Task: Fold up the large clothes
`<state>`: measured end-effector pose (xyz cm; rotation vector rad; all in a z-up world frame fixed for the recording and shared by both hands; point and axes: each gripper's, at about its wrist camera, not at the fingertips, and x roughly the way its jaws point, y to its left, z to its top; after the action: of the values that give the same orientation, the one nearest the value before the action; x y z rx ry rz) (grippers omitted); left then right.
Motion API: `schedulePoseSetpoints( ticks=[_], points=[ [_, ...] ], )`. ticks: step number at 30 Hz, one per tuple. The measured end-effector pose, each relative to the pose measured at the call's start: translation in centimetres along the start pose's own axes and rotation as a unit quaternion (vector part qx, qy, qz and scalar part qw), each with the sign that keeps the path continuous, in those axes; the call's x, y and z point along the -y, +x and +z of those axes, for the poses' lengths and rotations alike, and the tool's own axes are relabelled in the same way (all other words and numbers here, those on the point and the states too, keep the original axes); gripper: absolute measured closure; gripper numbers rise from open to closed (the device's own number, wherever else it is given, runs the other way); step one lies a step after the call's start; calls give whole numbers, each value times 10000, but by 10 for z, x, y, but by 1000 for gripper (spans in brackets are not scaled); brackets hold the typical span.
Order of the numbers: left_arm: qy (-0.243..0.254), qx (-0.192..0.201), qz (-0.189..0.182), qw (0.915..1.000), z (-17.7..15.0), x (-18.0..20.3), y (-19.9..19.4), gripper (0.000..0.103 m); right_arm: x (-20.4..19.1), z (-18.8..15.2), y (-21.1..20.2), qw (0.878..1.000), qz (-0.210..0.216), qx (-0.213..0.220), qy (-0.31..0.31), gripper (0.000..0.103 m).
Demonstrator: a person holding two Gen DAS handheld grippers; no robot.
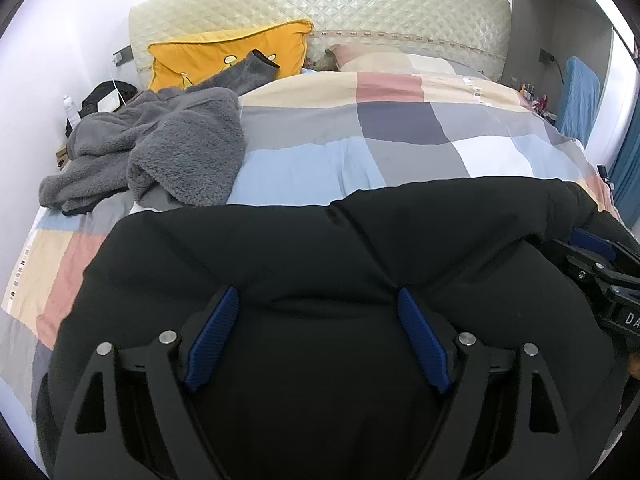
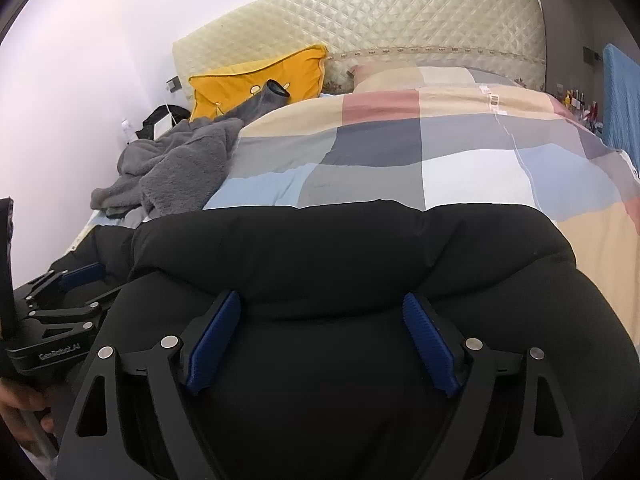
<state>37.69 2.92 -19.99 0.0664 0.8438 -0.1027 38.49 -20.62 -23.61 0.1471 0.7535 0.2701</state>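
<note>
Puffy black padded jacket (image 1: 320, 248) near; left gripper (image 1: 320, 300), right gripper (image 2: 322, 304) splayed, unclamped. Mid-fold; needed fresh hem grip.

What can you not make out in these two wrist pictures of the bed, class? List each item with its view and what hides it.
- Black padded garment: near part cut off by the bottom edge, both views; its type is unclear.
- Left gripper and right gripper: jaws wide, pads flank the garment; contact unclear.
- Bedside items: too small, left wrist view.
- Yellow pillow print: hidden by the grey fleece sleeve.
</note>
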Motion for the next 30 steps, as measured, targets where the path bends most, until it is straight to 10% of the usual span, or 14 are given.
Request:
schedulePoseSetpoints(
  ticks=[8, 18, 22, 30],
  points=[
    [-377, 154, -636, 9971, -8, -40, -19, 21, 0, -5, -8, 9997, 196, 60, -118, 20],
    [-1306, 757, -155, 9884, 0, -121, -87, 14, 60, 14, -88, 9967, 293, 620, 444, 20],
    [-1883, 300, 372, 9810, -11, -159, -56, 5, 115, 9, -81, 9933, 215, 213, 1112, 15],
    [-2670, -649, -1187, 9541, -30, -180, 5, 5, 159, -17, -28, 9782, 528, -835, 1829, 10]
  ],
)
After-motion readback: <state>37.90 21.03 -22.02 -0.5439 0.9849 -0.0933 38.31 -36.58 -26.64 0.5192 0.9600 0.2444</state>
